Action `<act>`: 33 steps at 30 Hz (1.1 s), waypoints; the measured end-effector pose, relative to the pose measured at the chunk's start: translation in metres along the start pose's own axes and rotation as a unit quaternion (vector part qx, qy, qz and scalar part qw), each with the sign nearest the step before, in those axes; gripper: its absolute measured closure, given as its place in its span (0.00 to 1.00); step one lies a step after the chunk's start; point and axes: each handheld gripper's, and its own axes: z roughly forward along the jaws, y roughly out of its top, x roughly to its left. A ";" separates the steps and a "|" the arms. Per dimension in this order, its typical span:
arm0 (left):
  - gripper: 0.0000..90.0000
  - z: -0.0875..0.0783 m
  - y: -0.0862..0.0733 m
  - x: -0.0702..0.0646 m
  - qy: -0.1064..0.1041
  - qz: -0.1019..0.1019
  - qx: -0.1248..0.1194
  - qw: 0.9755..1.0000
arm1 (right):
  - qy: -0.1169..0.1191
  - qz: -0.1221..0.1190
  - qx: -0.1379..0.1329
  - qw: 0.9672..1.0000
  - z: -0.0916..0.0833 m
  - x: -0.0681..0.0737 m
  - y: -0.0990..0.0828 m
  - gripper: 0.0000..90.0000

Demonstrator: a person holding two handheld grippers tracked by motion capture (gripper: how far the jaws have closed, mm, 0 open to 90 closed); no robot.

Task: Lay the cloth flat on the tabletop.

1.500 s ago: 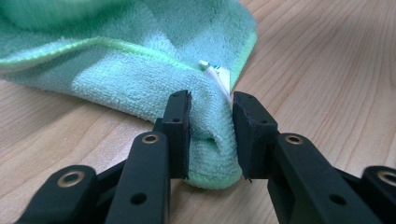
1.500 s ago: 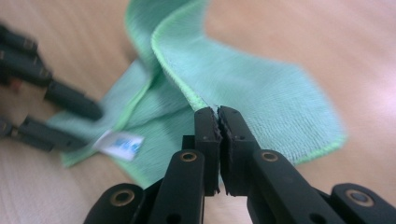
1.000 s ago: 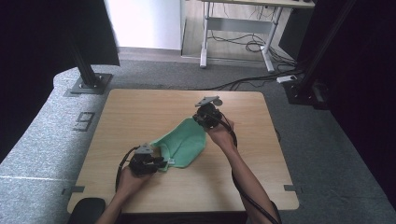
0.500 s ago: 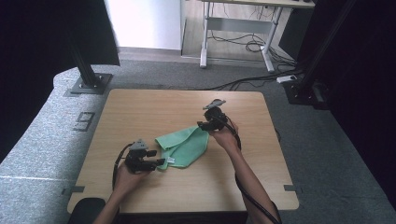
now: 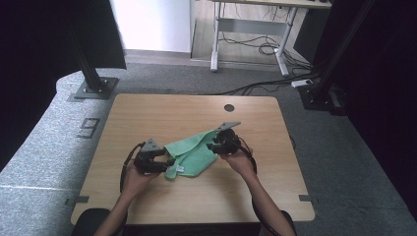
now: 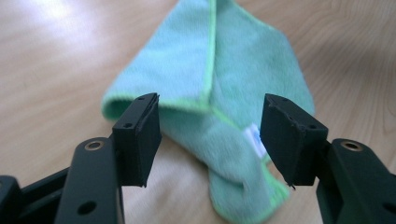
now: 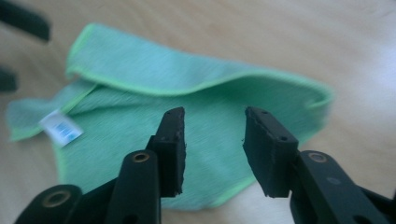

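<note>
A green cloth [image 5: 194,153] lies folded over on the wooden table [image 5: 147,113], its white label [image 7: 60,127] near one end. My left gripper [image 5: 169,161] stands at the cloth's left end. Its jaws have just been opening and hang open above the cloth [image 6: 233,60], not pressing it. My right gripper [image 5: 210,146] is at the cloth's right end. Its jaws opened and have just been closing a little; they stand open [image 7: 215,116] over the folded edge [image 7: 140,70], gripping nothing. The left gripper [image 6: 212,105] points along the fold.
A round hole [image 5: 229,107] sits in the tabletop beyond the cloth. Black frame posts [image 5: 93,78] stand on the grey floor at both far corners. A desk frame and cables [image 5: 255,46] lie farther back.
The right gripper came down and toward the person, laying its end of the cloth over, and let go. The left gripper opened and lifted slightly off the cloth's left end.
</note>
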 end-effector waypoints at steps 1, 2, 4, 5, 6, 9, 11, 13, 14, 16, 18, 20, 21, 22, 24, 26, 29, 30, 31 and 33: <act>0.46 0.003 0.006 0.000 -0.004 0.010 -0.003 1.000 | 0.011 -0.001 0.002 1.000 0.004 0.008 -0.009 0.68; 0.46 0.006 0.009 0.000 -0.009 0.017 -0.002 1.000 | 0.016 -0.004 0.003 1.000 0.007 0.011 -0.013 0.69; 0.49 0.015 0.014 -0.001 -0.014 0.036 0.011 0.999 | 0.025 -0.001 0.003 1.000 0.011 0.018 -0.020 0.70; 0.51 0.015 0.014 -0.001 -0.014 0.036 0.011 0.999 | 0.025 -0.001 0.003 1.000 0.011 0.018 -0.020 0.70; 0.51 0.023 0.016 0.000 -0.014 0.043 0.024 0.999 | 0.031 0.003 0.004 1.000 0.013 0.020 -0.023 0.70; 0.69 0.044 0.014 0.006 -0.005 0.046 0.065 0.997 | 0.043 0.009 0.009 0.999 0.021 0.027 -0.036 0.71; 0.84 0.047 0.013 0.008 -0.005 0.044 0.072 0.996 | 0.044 0.010 0.011 0.999 0.023 0.028 -0.039 0.70; 0.92 0.049 0.014 0.012 0.000 0.041 0.069 0.997 | 0.044 0.007 0.016 0.999 0.027 0.029 -0.044 0.67; 0.93 0.046 0.021 0.018 0.006 0.039 0.065 0.997 | 0.043 0.006 0.028 0.999 0.030 0.029 -0.049 0.66; 0.93 0.043 0.027 0.022 0.013 0.040 0.061 0.997 | 0.042 0.004 0.031 0.999 0.032 0.029 -0.050 0.66; 0.92 0.035 0.047 0.039 0.031 0.024 0.043 0.998 | 0.042 0.008 0.030 0.999 0.033 0.029 -0.054 0.66; 0.90 0.030 0.061 0.053 0.046 0.011 0.039 0.998 | 0.043 0.008 0.029 0.999 0.032 0.029 -0.056 0.66; 0.88 0.028 0.067 0.060 0.053 0.002 0.038 0.998 | 0.045 0.007 0.028 0.999 0.031 0.028 -0.056 0.66; 0.84 0.028 0.067 0.060 0.053 0.002 0.038 0.998 | 0.046 0.011 0.029 0.998 0.030 0.028 -0.057 0.66; 0.69 0.024 0.079 0.075 0.077 -0.012 0.035 0.996 | 0.045 0.009 0.031 0.998 0.028 0.027 -0.059 0.66; 0.54 0.018 0.083 0.074 0.072 -0.017 0.026 0.997 | 0.045 0.006 0.033 0.998 0.025 0.027 -0.061 0.66; 0.40 0.014 0.080 0.067 0.068 -0.017 0.012 0.997 | 0.046 0.002 0.031 0.998 0.023 0.025 -0.064 0.65; 0.38 0.012 0.071 0.059 0.060 -0.016 0.007 0.998 | 0.047 0.002 0.030 0.998 0.022 0.024 -0.065 0.65; 0.35 0.012 0.071 0.059 0.060 -0.016 0.007 0.998 | 0.047 0.002 0.030 0.998 0.022 0.024 -0.065 0.65; 0.32 0.014 0.050 0.049 0.046 -0.018 0.017 0.999 | 0.046 -0.007 0.030 0.998 0.021 0.024 -0.065 0.64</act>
